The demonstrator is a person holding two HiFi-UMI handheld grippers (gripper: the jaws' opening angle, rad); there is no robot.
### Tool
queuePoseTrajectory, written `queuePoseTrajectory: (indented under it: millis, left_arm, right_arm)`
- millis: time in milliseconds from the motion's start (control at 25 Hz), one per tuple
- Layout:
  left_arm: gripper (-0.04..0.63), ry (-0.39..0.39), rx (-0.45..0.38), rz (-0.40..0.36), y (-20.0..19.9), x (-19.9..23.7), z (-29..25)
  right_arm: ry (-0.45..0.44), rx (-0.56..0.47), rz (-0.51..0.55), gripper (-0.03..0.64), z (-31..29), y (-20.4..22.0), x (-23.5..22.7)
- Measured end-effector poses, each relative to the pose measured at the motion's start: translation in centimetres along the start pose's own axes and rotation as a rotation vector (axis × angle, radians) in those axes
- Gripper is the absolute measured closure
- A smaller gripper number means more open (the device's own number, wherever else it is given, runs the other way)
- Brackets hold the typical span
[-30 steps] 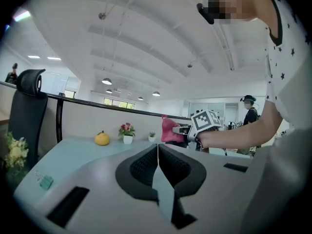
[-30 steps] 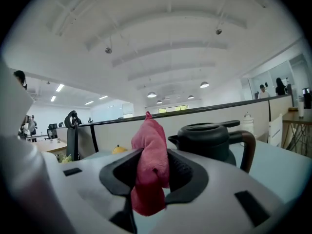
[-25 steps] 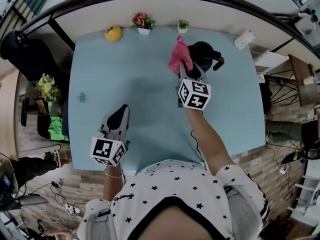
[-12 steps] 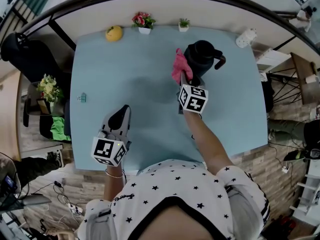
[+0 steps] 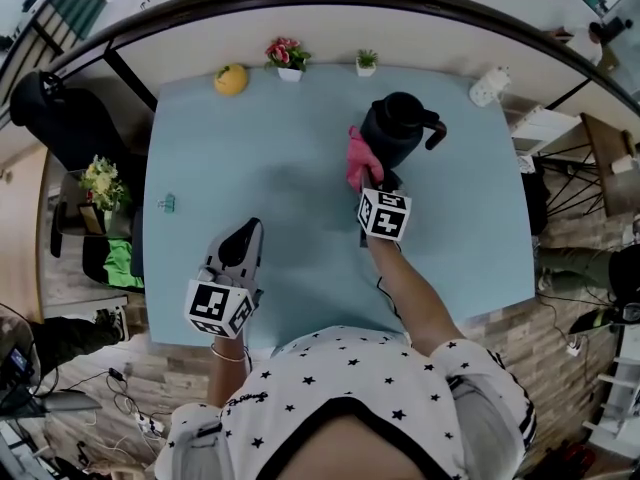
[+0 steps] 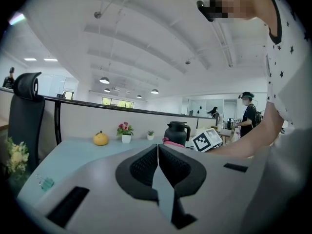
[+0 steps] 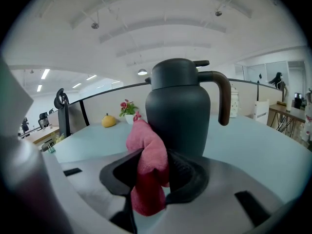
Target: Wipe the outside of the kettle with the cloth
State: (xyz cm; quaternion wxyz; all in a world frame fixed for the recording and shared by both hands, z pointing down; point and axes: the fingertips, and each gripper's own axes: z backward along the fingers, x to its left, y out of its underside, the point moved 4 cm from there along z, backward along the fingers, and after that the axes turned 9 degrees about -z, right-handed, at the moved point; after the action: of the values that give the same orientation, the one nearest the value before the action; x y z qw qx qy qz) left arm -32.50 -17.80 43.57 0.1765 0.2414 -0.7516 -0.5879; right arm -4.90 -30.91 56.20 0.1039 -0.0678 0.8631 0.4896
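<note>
My right gripper (image 7: 152,172) grips the pink cloth (image 7: 145,147) just beside the dark kettle (image 7: 178,112), mid-frame; I judge most wiping is left. My left gripper (image 6: 157,164) is clenched, empty.

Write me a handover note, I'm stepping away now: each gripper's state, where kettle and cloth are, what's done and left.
Right gripper: shut on the pink cloth, held against or just beside the kettle's near-left side.
Left gripper: shut, empty, over the table's near part.
Kettle: upright, far side of table.
Done: cloth in grip, at kettle.
Left: wipe round the outside.
</note>
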Motion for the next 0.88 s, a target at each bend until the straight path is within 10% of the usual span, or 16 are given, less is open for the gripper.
queuePoseTrajectory:
  millis: [880]
  left_arm:
    - [0.565,0.003,-0.040,-0.056,-3.3,-5.3,-2.6]
  right_arm:
    - [-0.380,-0.086,0.036,0.480,12.5,-3.6,0.5]
